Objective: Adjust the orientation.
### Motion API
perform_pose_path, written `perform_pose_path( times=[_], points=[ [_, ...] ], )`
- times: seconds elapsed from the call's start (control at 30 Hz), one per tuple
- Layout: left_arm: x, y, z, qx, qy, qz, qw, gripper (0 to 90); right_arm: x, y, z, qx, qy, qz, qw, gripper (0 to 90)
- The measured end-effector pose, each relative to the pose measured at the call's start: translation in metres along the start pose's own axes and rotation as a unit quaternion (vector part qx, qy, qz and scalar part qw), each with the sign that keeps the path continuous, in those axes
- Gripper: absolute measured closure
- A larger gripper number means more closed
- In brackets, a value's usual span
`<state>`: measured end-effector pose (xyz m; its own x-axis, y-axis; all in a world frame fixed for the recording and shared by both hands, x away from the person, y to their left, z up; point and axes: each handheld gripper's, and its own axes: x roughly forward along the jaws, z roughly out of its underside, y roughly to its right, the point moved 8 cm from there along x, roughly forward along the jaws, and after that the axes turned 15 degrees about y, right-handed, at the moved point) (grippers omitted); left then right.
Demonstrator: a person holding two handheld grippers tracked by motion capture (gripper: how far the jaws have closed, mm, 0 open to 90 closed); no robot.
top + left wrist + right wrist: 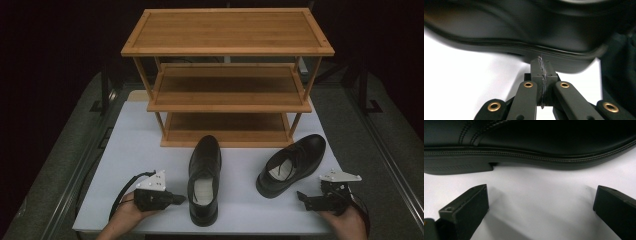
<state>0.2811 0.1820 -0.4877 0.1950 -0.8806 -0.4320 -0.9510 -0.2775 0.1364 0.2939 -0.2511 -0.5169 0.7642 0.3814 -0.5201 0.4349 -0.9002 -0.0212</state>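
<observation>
Two black leather dress shoes lie on the white table. The left shoe points its toe toward the shelf, and the right shoe lies at an angle, toe to the far right. My left gripper is shut with nothing in it, its tip right against the left shoe's sole edge; I cannot tell if they touch. My right gripper stands open just short of the right shoe's heel end. Its jaws are spread wide on the bare table, facing that shoe's side.
A three-tier bamboo shoe rack stands at the back of the white table, all shelves bare. Dark floor and metal rails flank the table. The table's front edge runs just under both hands.
</observation>
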Motion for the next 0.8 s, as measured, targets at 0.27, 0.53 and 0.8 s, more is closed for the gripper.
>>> perform_pose_path(
  times=[0.27, 0.53, 0.8],
  points=[
    [0.02, -0.029, -0.004, 0.002, -0.026, -0.025, 0.9993, 90.0, 0.0, 0.0, 0.0, 0.0, 0.0, -0.001, 1.0, 0.0],
    [0.022, -0.028, -0.004, 0.006, -0.024, -0.021, 0.9995, 90.0, 0.0, 0.0, 0.0, 0.0, 0.001, 0.0, 1.0, 0.0],
    [0.038, -0.026, -0.011, 0.02, -0.028, -0.006, 0.9994, 90.0, 0.0, 0.0, 0.0, 0.0, 0.0, 0.0, 1.0, 0.0]
  ],
)
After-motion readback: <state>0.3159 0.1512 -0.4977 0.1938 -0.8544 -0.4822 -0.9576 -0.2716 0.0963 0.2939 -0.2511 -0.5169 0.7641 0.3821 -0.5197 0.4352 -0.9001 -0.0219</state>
